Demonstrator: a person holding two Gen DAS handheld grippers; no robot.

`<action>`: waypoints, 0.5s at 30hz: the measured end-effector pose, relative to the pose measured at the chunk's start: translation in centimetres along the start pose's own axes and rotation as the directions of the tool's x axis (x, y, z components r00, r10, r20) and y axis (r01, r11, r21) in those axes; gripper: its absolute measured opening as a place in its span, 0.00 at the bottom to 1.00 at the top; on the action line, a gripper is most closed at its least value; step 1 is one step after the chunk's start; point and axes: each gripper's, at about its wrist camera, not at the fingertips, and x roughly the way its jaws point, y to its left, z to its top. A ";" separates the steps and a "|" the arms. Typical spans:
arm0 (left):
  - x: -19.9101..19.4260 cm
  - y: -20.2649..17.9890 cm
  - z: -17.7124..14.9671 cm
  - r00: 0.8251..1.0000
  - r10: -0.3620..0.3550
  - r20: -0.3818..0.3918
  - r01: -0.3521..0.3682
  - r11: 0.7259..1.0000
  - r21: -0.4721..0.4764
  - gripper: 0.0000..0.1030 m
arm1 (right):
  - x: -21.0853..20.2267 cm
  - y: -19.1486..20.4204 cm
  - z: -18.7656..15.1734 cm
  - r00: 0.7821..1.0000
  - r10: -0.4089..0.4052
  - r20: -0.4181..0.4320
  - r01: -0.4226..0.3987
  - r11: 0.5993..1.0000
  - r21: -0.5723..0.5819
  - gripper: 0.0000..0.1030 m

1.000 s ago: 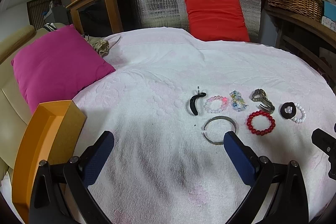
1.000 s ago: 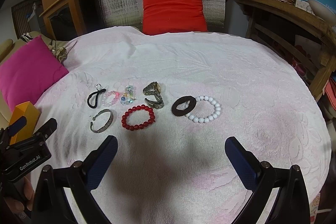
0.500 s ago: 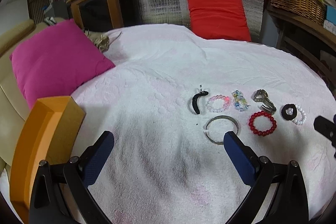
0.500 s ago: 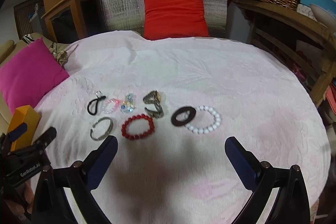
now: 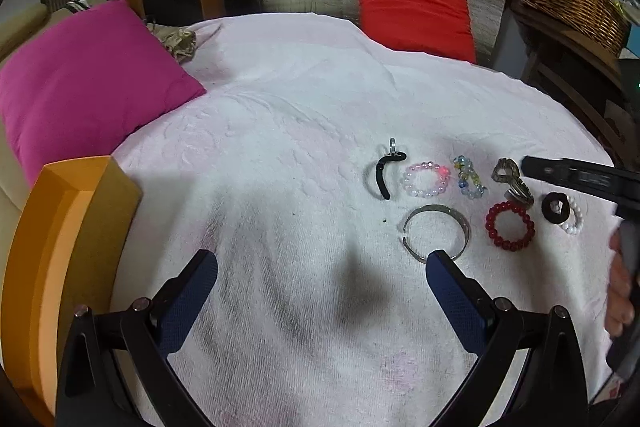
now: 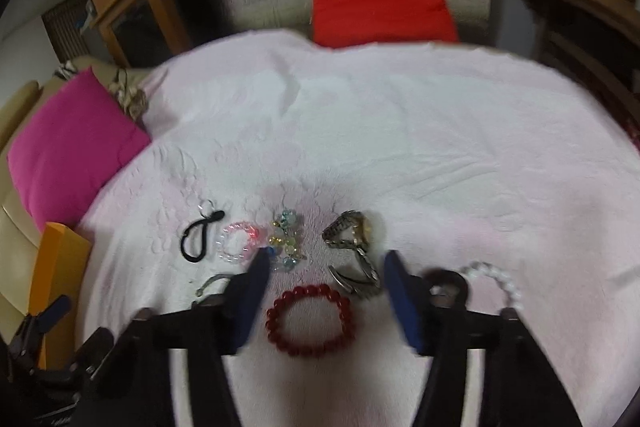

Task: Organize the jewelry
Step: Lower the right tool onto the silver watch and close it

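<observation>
blur smears my right view; my right gripper, jaws wide, has dropped over the red bracelet, hiding the silver bangle. left gripper stays wide, empty.

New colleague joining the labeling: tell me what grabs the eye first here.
The row of jewelry on the pale bedspread, above all the red bead bracelet, which lies between the open right gripper fingers. Then the magenta pillow at the left and the orange box beside the open left gripper.

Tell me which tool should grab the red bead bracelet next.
Right. The right tool hangs open with the red bead bracelet between its fingers. The left tool, also open, is off beside the orange box, nearer the metal bangle.
</observation>
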 end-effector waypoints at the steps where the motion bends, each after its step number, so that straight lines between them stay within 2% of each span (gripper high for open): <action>1: 0.2 0.1 0.1 1.000 -0.015 -0.008 0.015 1.000 -0.002 1.00 | 0.7 -0.1 0.1 1.000 -0.007 -0.012 0.007 1.000 0.001 0.49; 4: 0.6 0.2 0.2 0.998 -0.050 -0.037 0.050 0.999 -0.005 1.00 | 2.5 -0.5 0.3 0.998 -0.048 -0.044 0.048 0.999 -0.001 0.49; 6: 0.9 -0.1 0.2 0.994 -0.097 -0.048 0.097 0.995 -0.010 1.00 | 3.4 -0.9 0.4 0.997 -0.049 -0.059 0.049 0.999 0.006 0.49; 8: 1.2 -0.4 0.2 0.991 -0.114 -0.075 0.114 0.993 -0.001 1.00 | 4.3 -0.9 0.4 0.996 -0.050 -0.080 0.051 0.999 0.005 0.49; 9: 1.4 -0.7 0.2 0.988 -0.126 -0.084 0.127 0.992 0.003 1.00 | 4.7 -0.9 0.4 0.994 -0.060 -0.091 0.060 0.998 0.001 0.45; 10: 1.5 -0.9 0.1 0.987 -0.141 -0.079 0.141 0.990 0.001 1.00 | 4.9 -0.9 0.3 0.992 -0.088 -0.092 0.087 0.996 -0.010 0.35; 15: 2.2 -2.3 0.1 0.985 -0.149 -0.091 0.151 0.988 0.025 1.00 | 4.6 -1.4 0.2 0.991 -0.107 -0.078 0.107 0.994 -0.009 0.14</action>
